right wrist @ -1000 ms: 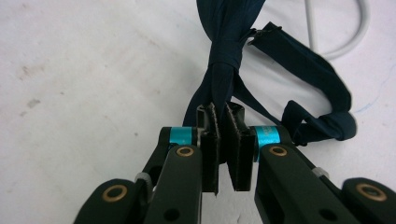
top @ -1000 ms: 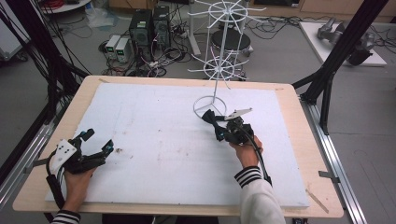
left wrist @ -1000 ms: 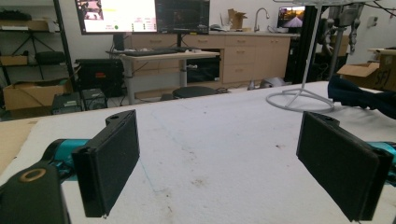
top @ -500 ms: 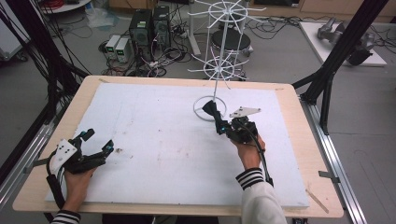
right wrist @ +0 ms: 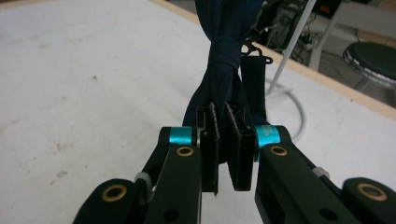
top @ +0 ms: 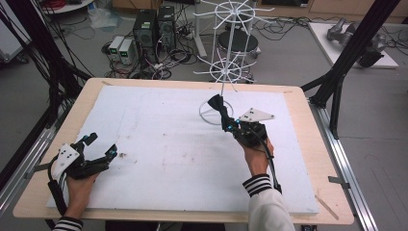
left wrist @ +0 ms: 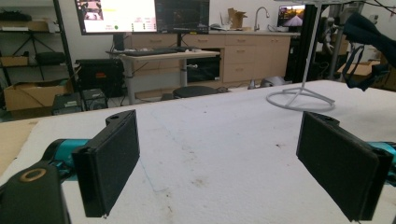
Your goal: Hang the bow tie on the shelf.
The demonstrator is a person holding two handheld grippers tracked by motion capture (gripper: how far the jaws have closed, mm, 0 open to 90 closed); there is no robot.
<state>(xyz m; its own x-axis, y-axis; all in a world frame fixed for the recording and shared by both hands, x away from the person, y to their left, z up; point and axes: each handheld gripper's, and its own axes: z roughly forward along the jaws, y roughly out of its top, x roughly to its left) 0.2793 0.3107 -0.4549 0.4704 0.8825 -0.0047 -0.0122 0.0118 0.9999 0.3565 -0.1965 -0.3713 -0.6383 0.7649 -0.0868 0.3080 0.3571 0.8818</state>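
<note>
over the white table [top: 159, 144] the right gripper [right wrist: 223, 112] clamps a dark bow tie [right wrist: 224, 51] rising from its jaws

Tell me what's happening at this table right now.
A person works with a gripper in each hand. The right gripper is shut on a dark navy bow tie, holding it above the white mat beside the white wire display rack. The left gripper rests open near the table's left edge, holding nothing.

Even overhead room light, soft weak shadows on white table [top: 159, 144]. No glare. Gripper views slightly soft; background blurred.
</note>
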